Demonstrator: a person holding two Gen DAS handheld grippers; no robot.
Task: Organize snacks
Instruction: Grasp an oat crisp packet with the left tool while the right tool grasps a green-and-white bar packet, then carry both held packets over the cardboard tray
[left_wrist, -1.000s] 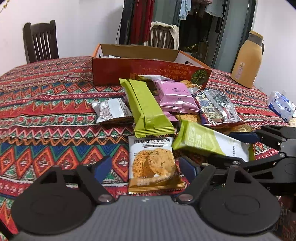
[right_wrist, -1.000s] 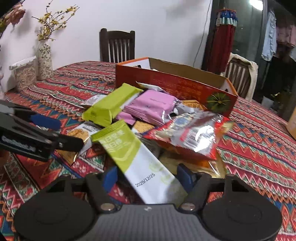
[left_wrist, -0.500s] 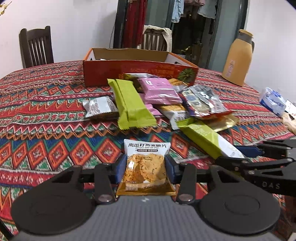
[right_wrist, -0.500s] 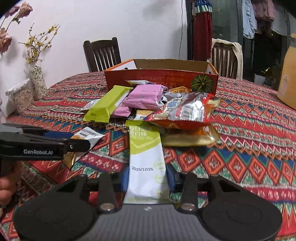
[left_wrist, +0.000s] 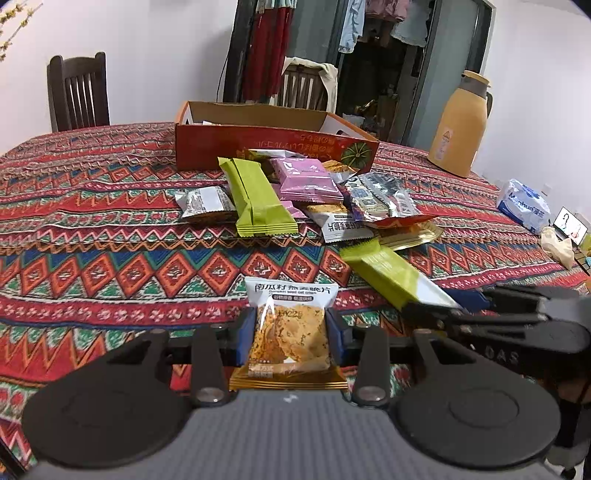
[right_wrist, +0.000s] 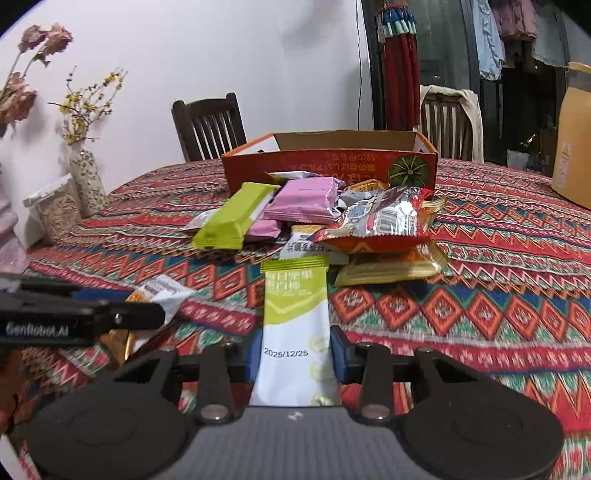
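Observation:
My left gripper (left_wrist: 290, 334) is shut on an orange-and-white oat crisp packet (left_wrist: 290, 325), held above the patterned tablecloth. My right gripper (right_wrist: 295, 354) is shut on a green-and-white bar packet (right_wrist: 295, 317), also seen in the left wrist view (left_wrist: 391, 275). A pile of snacks lies ahead: a green bar (left_wrist: 255, 197), a pink packet (left_wrist: 306, 179), a red-edged foil bag (right_wrist: 380, 219) and a gold packet (right_wrist: 388, 271). An open orange cardboard box (left_wrist: 273, 146) stands behind the pile.
A tan thermos jug (left_wrist: 460, 123) stands at the back right, with a blue-white tissue pack (left_wrist: 522, 206) near the right edge. A vase (right_wrist: 86, 177) and a jar (right_wrist: 55, 210) stand at the left. Wooden chairs (left_wrist: 79, 96) sit behind the table.
Both grippers closed on their packets and pulled back from the pile, lifting them. The left went from open around the oat crisp packet to shut on it; the right likewise on the green-and-white bar.

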